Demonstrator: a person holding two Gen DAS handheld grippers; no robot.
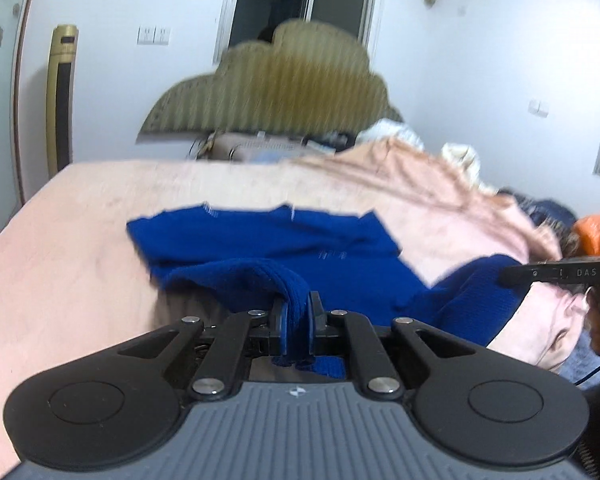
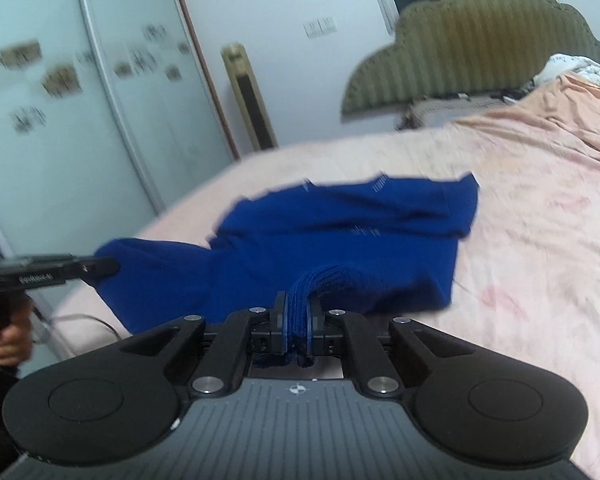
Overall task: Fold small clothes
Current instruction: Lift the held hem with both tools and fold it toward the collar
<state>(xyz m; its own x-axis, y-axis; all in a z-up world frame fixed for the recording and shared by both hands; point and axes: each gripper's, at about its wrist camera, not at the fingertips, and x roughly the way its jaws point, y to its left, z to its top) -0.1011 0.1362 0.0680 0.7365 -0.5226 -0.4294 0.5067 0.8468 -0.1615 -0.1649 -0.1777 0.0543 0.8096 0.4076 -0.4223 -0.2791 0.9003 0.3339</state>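
A small blue knitted garment (image 1: 300,248) lies across the pink bed sheet (image 1: 80,220), its near edge lifted off the bed. My left gripper (image 1: 298,312) is shut on one ribbed corner of that near edge. My right gripper (image 2: 298,314) is shut on the other ribbed corner of the blue garment (image 2: 340,232). Each gripper shows in the other's view: the right gripper (image 1: 512,276) at the right edge and the left gripper (image 2: 104,266) at the left edge, both pinching blue cloth. A hand (image 2: 8,340) holds the left tool's handle.
The bed has a green scalloped headboard (image 1: 276,80) at the far end. Crumpled pink and white bedding (image 1: 440,176) and an orange item (image 1: 592,232) are piled on the right side. A gold floor-standing unit (image 1: 62,96) and wardrobe doors (image 2: 60,100) stand to the left.
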